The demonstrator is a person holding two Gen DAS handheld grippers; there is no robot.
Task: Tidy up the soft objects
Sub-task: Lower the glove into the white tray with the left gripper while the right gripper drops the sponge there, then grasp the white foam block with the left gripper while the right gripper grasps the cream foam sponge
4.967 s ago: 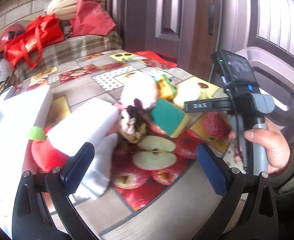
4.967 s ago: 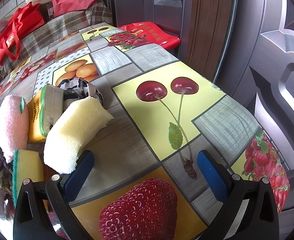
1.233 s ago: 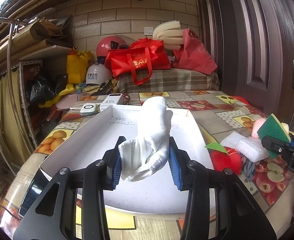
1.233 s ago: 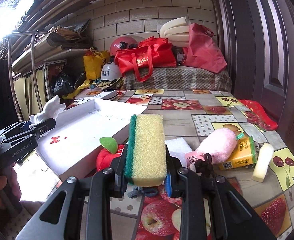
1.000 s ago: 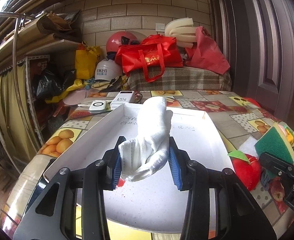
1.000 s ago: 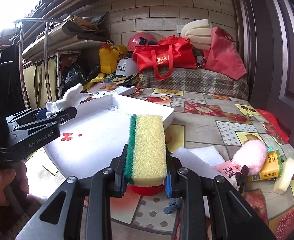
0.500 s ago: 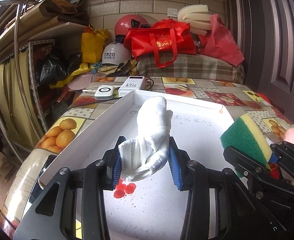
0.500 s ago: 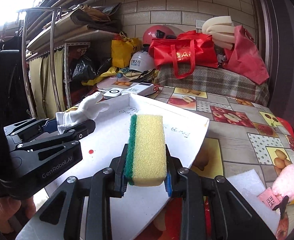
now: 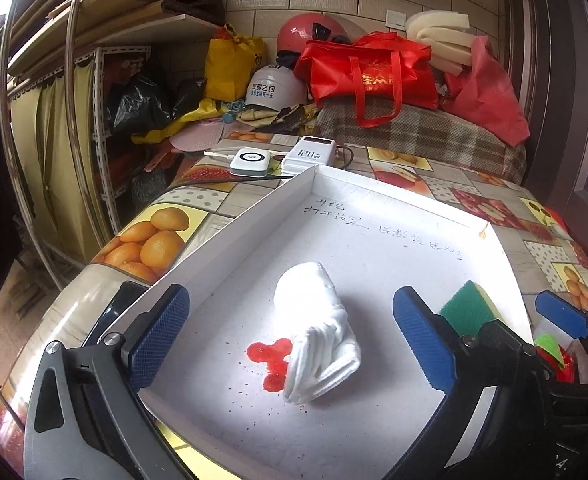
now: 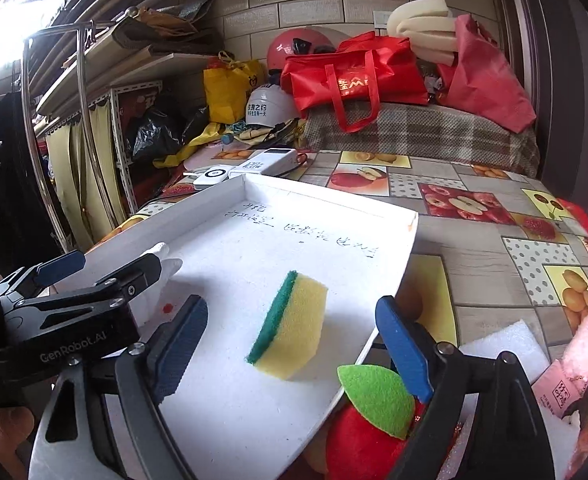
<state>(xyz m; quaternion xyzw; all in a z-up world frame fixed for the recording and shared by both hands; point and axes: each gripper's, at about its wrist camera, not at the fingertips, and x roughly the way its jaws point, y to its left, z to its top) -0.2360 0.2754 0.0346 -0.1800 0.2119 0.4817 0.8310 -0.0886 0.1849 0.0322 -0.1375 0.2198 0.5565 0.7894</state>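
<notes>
white glove [image 9: 317, 328]: soft ribbed knit cloth, matt.
sponge [image 10: 289, 326]: porous yellow foam with a coarse green scouring layer.
tray [image 9: 374, 200]: matt white board, flecked with red stains.
bench [image 10: 490, 256]: glossy fruit-print oilcloth.
left claw [image 9: 289, 344]: black plastic arms, blue textured rubber pads.
plush apple [image 10: 366, 436]: red fleece, green felt leaf.

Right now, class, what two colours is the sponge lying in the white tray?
The sponge is yellow with a green scouring layer, clearest in the right wrist view.
</notes>
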